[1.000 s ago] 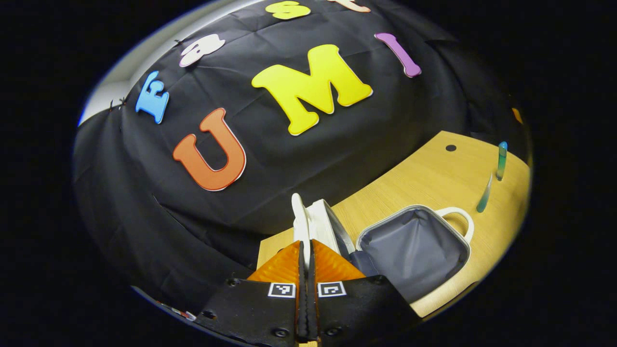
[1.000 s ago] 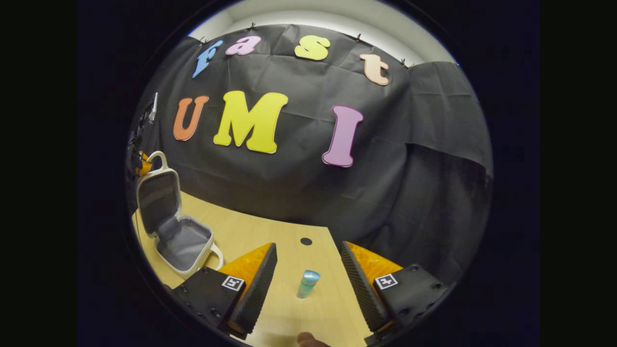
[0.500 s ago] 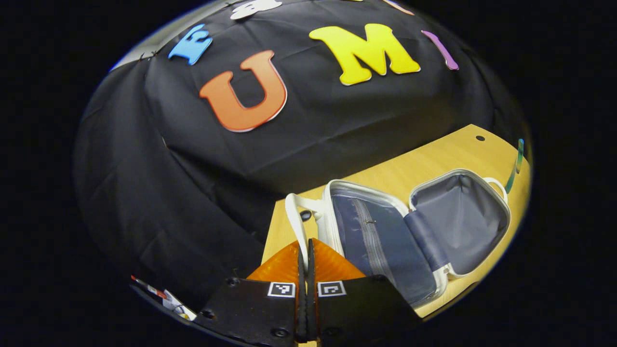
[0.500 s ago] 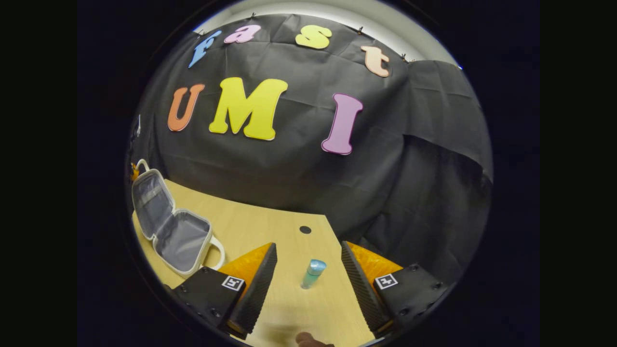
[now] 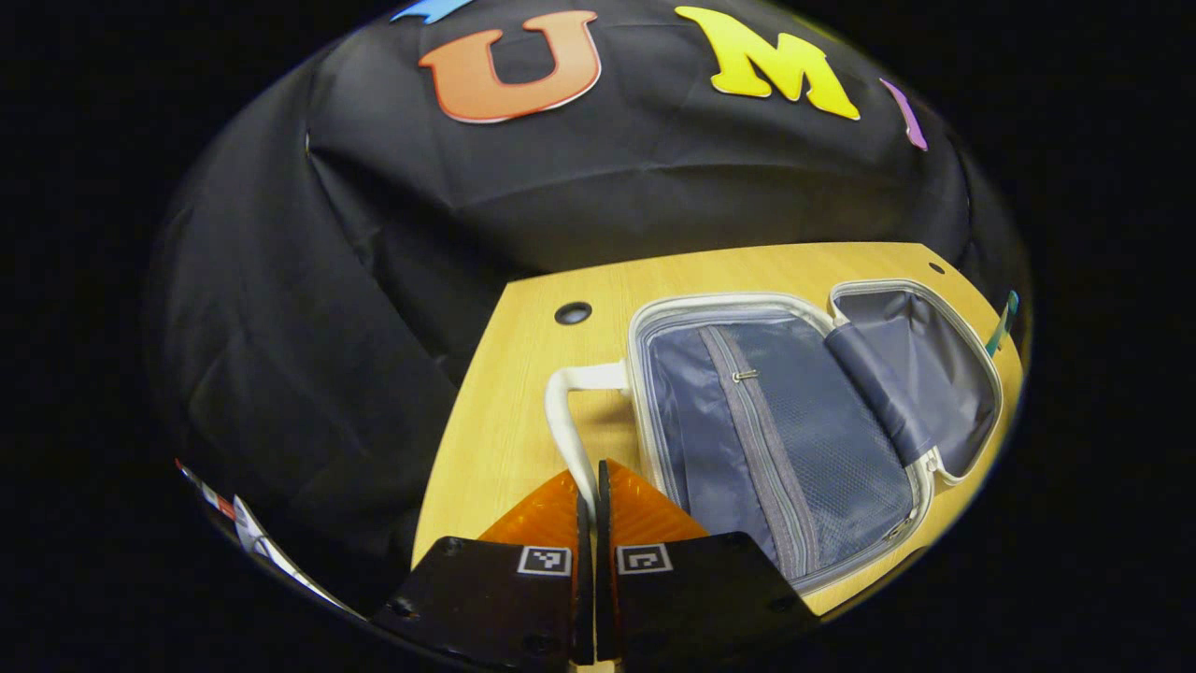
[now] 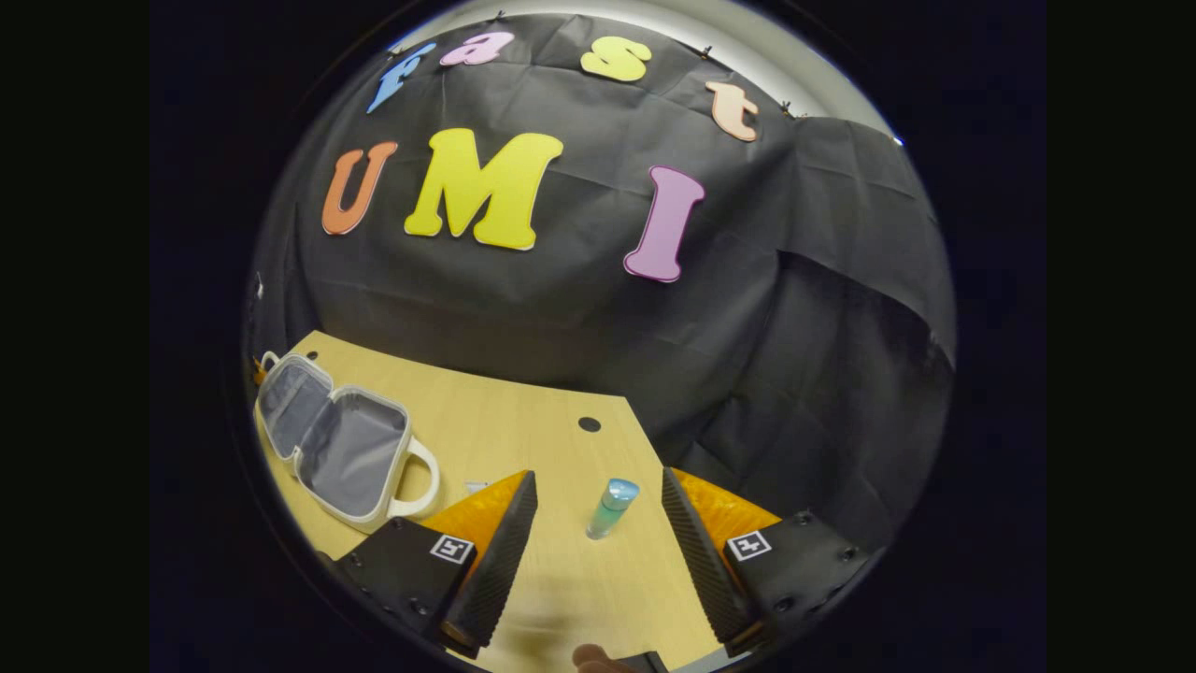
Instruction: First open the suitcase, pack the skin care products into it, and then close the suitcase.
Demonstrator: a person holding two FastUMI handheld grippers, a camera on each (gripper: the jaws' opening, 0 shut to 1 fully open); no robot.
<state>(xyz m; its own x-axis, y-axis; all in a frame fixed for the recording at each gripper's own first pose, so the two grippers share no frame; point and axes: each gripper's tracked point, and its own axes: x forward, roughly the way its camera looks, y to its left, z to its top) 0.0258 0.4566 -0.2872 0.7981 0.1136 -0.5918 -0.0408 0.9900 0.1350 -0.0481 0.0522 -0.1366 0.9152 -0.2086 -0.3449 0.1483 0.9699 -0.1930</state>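
The small white suitcase (image 5: 785, 439) lies open and flat on the wooden table (image 5: 505, 411), its grey lining and mesh pocket facing up. My left gripper (image 5: 590, 472) is shut on the white handle (image 5: 559, 411) of the near half, low over the table. In the right gripper view the suitcase (image 6: 336, 439) lies at the far left. A teal skin care bottle (image 6: 609, 508) stands upright on the table (image 6: 523, 430), between the tips of my open right gripper (image 6: 598, 479), touching neither finger. That bottle (image 5: 1002, 322) also peeks in at the right edge of the left gripper view.
The black cloth wall hangs close behind the table. Round cable holes (image 5: 573, 312) (image 6: 589, 423) sit near the table's back edge. A small pale item (image 6: 475, 486) lies beside my right gripper's left finger. A fingertip (image 6: 590, 656) shows at the bottom edge.
The suitcase half held by my left gripper swung down from upright to flat on the table. My right gripper crept forward, so the bottle sits deeper between its fingers.
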